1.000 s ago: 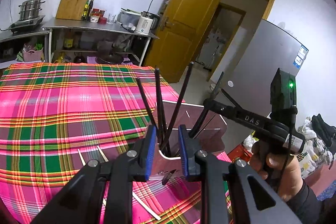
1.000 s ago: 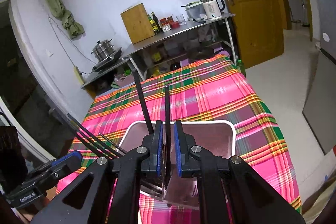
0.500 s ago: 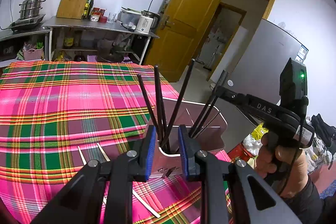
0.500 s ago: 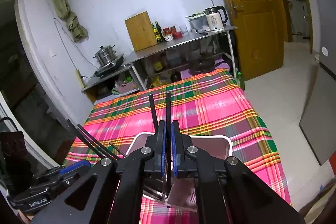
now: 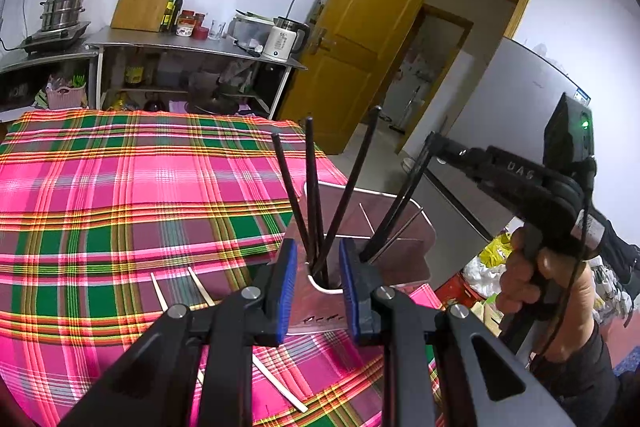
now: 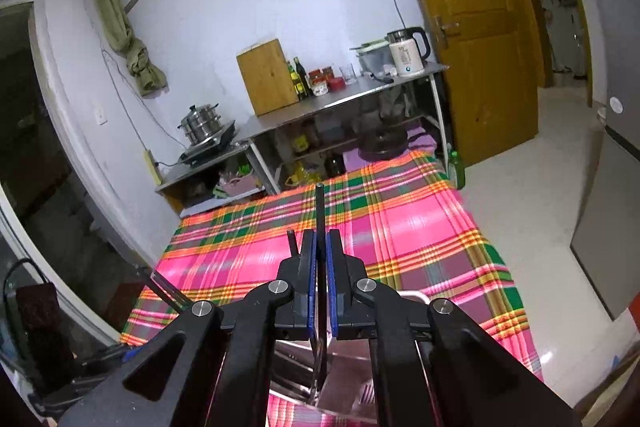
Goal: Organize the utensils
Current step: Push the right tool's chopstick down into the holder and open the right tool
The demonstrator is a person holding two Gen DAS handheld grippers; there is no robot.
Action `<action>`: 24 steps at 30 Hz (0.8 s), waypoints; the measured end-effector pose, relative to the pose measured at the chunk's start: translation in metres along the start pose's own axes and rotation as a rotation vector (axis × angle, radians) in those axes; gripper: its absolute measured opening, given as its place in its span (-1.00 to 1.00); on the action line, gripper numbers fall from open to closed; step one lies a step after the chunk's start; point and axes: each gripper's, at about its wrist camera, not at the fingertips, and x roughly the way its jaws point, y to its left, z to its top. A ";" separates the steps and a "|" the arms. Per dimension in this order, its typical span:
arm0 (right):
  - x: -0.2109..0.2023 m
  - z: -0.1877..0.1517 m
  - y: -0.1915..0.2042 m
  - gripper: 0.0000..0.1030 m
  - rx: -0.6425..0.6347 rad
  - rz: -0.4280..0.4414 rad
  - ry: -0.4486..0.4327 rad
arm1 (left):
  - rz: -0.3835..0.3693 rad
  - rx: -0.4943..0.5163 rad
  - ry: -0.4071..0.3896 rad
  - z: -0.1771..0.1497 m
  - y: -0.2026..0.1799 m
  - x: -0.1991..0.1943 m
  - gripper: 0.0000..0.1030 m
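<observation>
A shiny metal utensil holder (image 5: 396, 239) stands on the plaid tablecloth (image 5: 120, 195) near its right edge. Several black chopsticks (image 5: 312, 195) stand in its near compartment. My left gripper (image 5: 318, 291) is shut on the holder's near corner. My right gripper (image 6: 321, 279) is shut on black chopsticks (image 6: 319, 211) and holds them up over the holder (image 6: 344, 371); in the left wrist view that gripper (image 5: 436, 143) shows at the right with the chopsticks (image 5: 400, 203) reaching down into the holder's far compartment. Pale wooden chopsticks (image 5: 160, 291) lie on the cloth by my left gripper.
A steel counter (image 5: 192, 45) with a kettle (image 5: 282, 43), bottles, a cutting board and a pot stands behind the table. A yellow door (image 5: 360, 47) is open at the back right. A grey fridge (image 5: 508, 131) stands to the right of the table.
My right gripper has risen and tilted up, lifting its black chopsticks higher in the holder. Its jaws have closed tighter on them. The left gripper has stayed on the holder.
</observation>
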 end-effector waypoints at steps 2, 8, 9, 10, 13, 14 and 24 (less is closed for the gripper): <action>-0.004 0.003 0.000 -0.91 -0.002 0.000 -0.014 | -0.001 0.003 0.001 0.001 0.000 0.000 -0.56; -0.013 0.000 0.003 -0.91 -0.001 0.005 -0.038 | -0.001 0.010 0.000 0.000 -0.003 -0.003 -0.56; -0.013 0.000 0.003 -0.91 -0.002 0.006 -0.037 | -0.002 0.010 0.000 -0.001 -0.004 -0.004 -0.56; -0.014 -0.002 0.004 -0.91 -0.003 0.008 -0.034 | -0.001 0.010 -0.001 0.000 -0.005 -0.003 -0.56; -0.012 -0.007 0.003 -0.91 0.003 0.002 -0.012 | 0.002 0.013 -0.003 -0.002 -0.007 -0.007 -0.56; -0.011 -0.010 0.001 -0.91 0.010 0.000 -0.002 | 0.003 0.013 -0.003 -0.002 -0.007 -0.008 -0.56; -0.020 -0.030 -0.007 -0.82 0.054 -0.012 0.038 | 0.026 0.004 -0.017 -0.007 -0.004 -0.028 -0.56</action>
